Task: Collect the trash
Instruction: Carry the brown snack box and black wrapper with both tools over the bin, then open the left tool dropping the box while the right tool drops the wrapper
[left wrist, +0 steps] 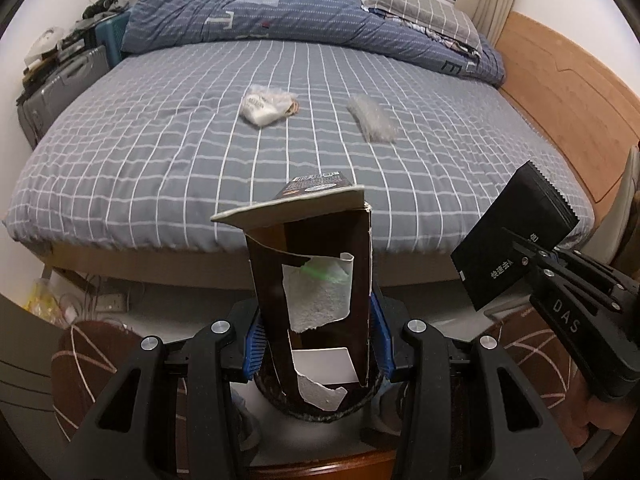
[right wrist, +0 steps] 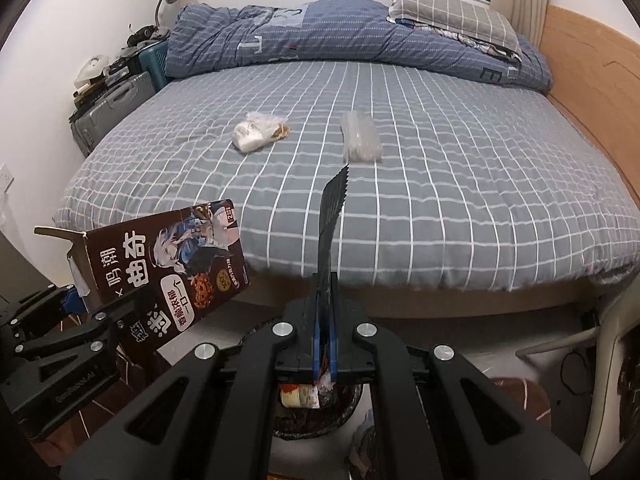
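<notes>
My left gripper (left wrist: 316, 344) is shut on a torn brown snack carton (left wrist: 316, 280), which stands upright between the blue pads. Right under it sits a dark round trash bin (left wrist: 320, 410). In the right wrist view the same carton (right wrist: 168, 268) tilts at lower left in the left gripper (right wrist: 86, 300). My right gripper (right wrist: 326, 332) is shut on a flat black pouch (right wrist: 330, 232), seen edge-on, above the bin (right wrist: 316, 412), which holds some wrappers. The pouch (left wrist: 516, 236) and right gripper (left wrist: 524, 256) show at the right of the left wrist view. A white crumpled bag (right wrist: 256, 134) and a clear plastic wrapper (right wrist: 360, 136) lie on the bed.
The bed with a grey checked sheet (right wrist: 440, 200) fills the view, with a blue duvet (right wrist: 340, 36) and pillow at its far end. A grey suitcase (right wrist: 108, 116) stands at its left and a wooden headboard (left wrist: 560, 92) at its right. A brown rug (left wrist: 92, 352) covers the floor, and a pale chair (right wrist: 612, 360) stands at right.
</notes>
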